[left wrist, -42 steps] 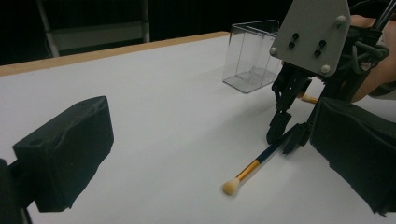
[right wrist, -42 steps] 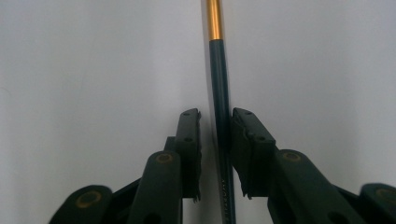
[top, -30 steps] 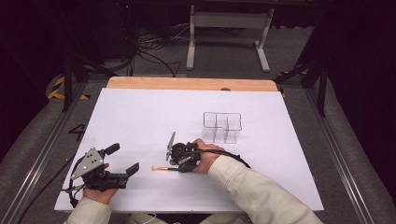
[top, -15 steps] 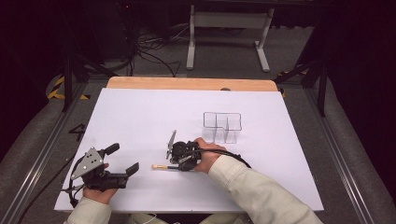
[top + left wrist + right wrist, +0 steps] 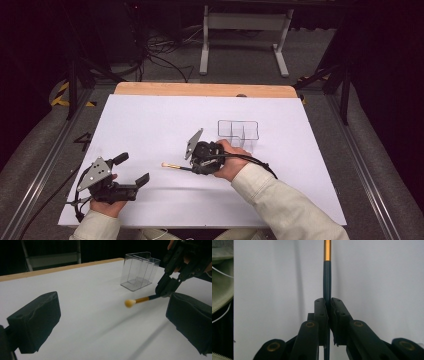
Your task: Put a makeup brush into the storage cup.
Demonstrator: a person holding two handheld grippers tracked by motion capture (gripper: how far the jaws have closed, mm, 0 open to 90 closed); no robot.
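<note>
near the middle of the white table, the right gripper is clamped on a small brush, its 2 jaws pressed together on the dark handle. the right gripper view looks straight along that handle, which runs up from between the closed jaws to a gold band at the top edge. in the left gripper view the brush hangs clear of the table surface, roughly level, with its pale rounded tip pointing away from the right gripper that pinches the far end of the handle. behind it stands a clear plastic organiser with 3 compartments, upright and apart from the brush; in the high view the same organiser sits just beyond the right hand.

the left gripper rests low at the near left part of the table, held in the left hand, well apart from the brush. its 2 jaws stand wide open with nothing between them, and its padded fingers frame the scene in its own view.
</note>
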